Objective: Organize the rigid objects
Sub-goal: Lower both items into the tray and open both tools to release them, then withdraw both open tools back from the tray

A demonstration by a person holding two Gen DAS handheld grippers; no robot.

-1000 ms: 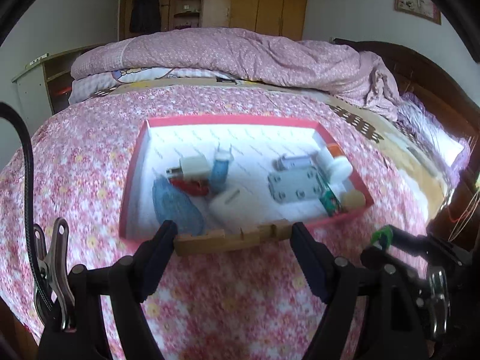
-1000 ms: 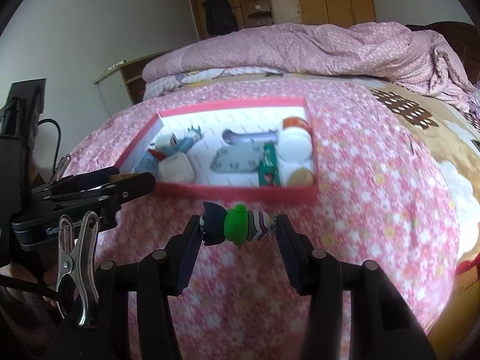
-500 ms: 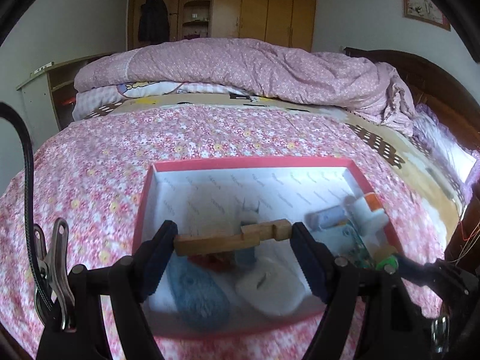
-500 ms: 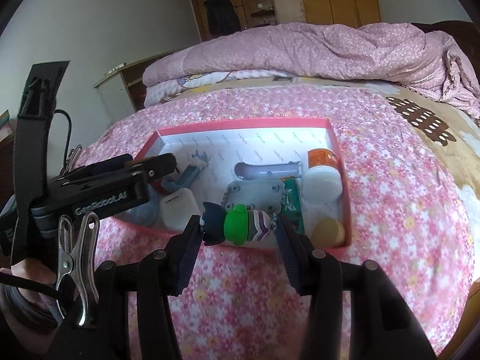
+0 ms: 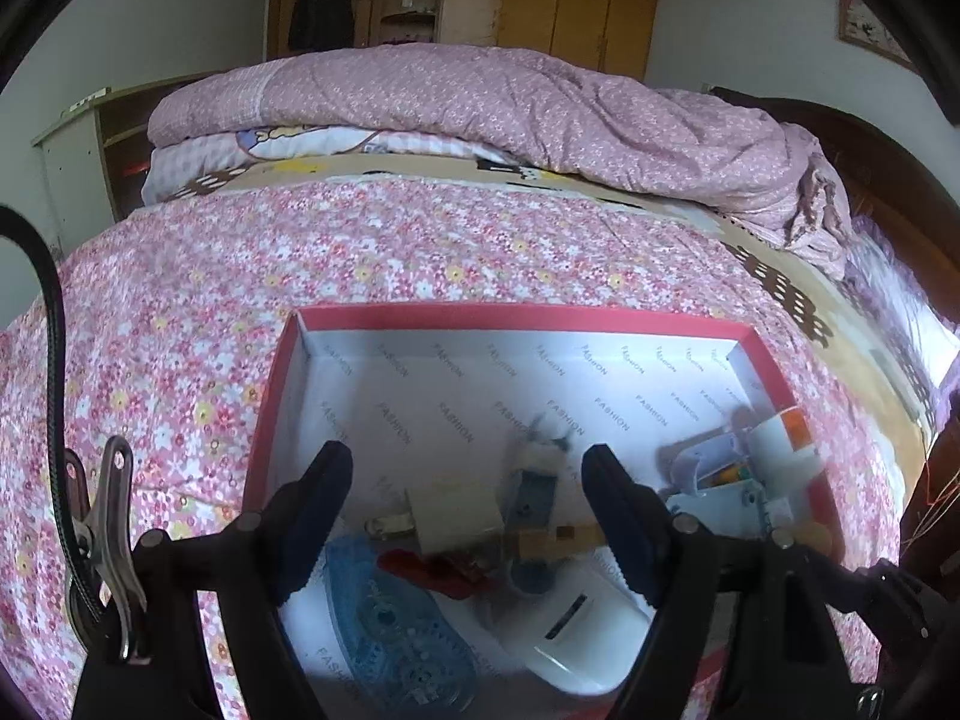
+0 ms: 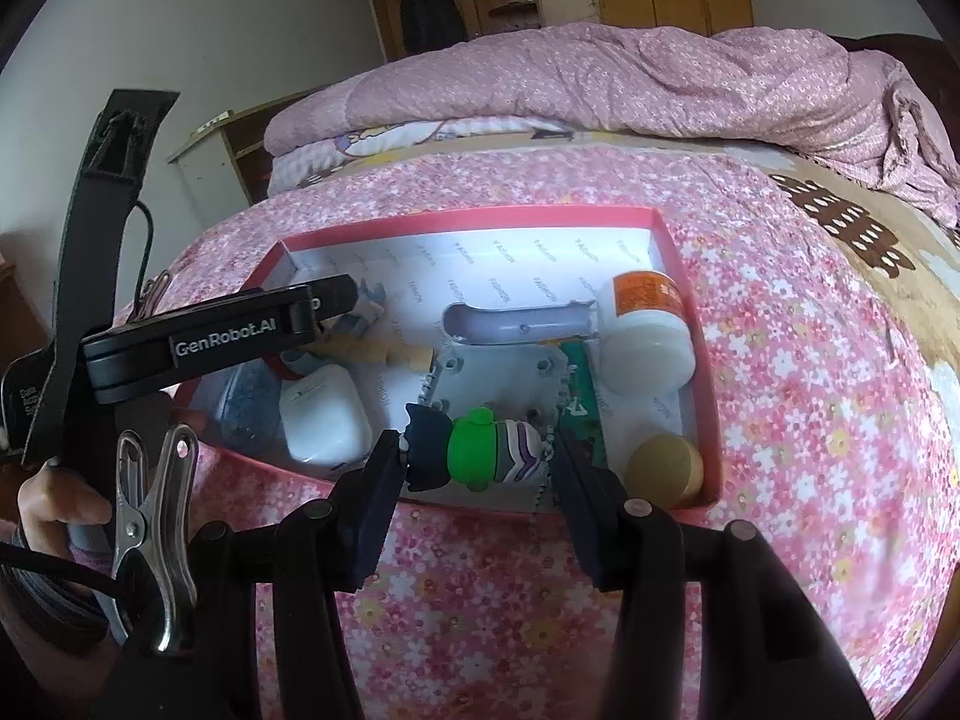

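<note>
Wooden block (image 5: 555,540) lies loose in the red box (image 5: 522,316) on the bed, below and between the left tongs (image 5: 465,525), spread wide and empty; the right tongs (image 6: 477,456) pinch a green toy figure (image 6: 474,450) crosswise over the box's near edge

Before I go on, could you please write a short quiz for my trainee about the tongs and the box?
1. Fill in: the left tongs hang ___ above the red box.
2. True or false: the right tongs are shut on a green toy.
3. Where is the wooden piece? A: between the left tongs. B: lying in the red box. C: on the bedcover.

Key: 1 open; 2 true; 3 B.
</note>
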